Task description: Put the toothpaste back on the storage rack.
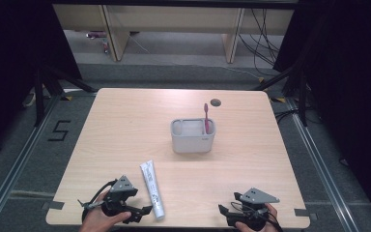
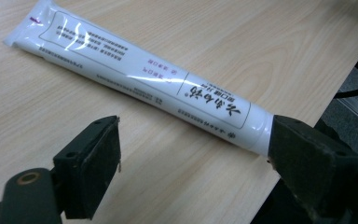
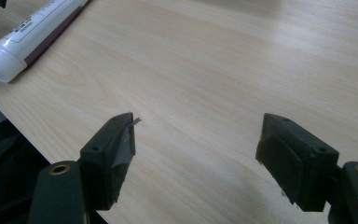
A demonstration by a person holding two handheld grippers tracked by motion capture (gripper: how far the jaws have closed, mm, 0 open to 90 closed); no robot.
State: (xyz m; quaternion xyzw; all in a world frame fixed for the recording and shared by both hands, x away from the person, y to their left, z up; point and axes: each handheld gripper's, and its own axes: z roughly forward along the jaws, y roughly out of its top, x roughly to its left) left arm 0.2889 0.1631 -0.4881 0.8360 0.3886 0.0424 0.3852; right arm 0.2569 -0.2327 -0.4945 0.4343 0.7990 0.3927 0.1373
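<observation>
A white toothpaste tube [image 1: 153, 189] lies flat near the table's front edge, cap end toward me. My left gripper [image 1: 141, 213] sits just left of that cap end, open. In the left gripper view the tube [image 2: 135, 70] runs diagonally across the wood and its cap end disappears behind the right-hand jaw; the left gripper [image 2: 196, 154] holds nothing. My right gripper [image 1: 225, 211] rests open at the front right, over bare wood [image 3: 198, 149], with the tube's cap [image 3: 2, 63] far off at the upper left. A grey caddy [image 1: 193, 140] stands mid-table with a pink toothbrush [image 1: 206, 116] upright in its right compartment.
The wooden table [image 1: 116, 135] has a small round cable hole [image 1: 216, 102] at the back. Its front edge runs just below both grippers. Dark curtains, frame rails and loose cables surround the table on the floor.
</observation>
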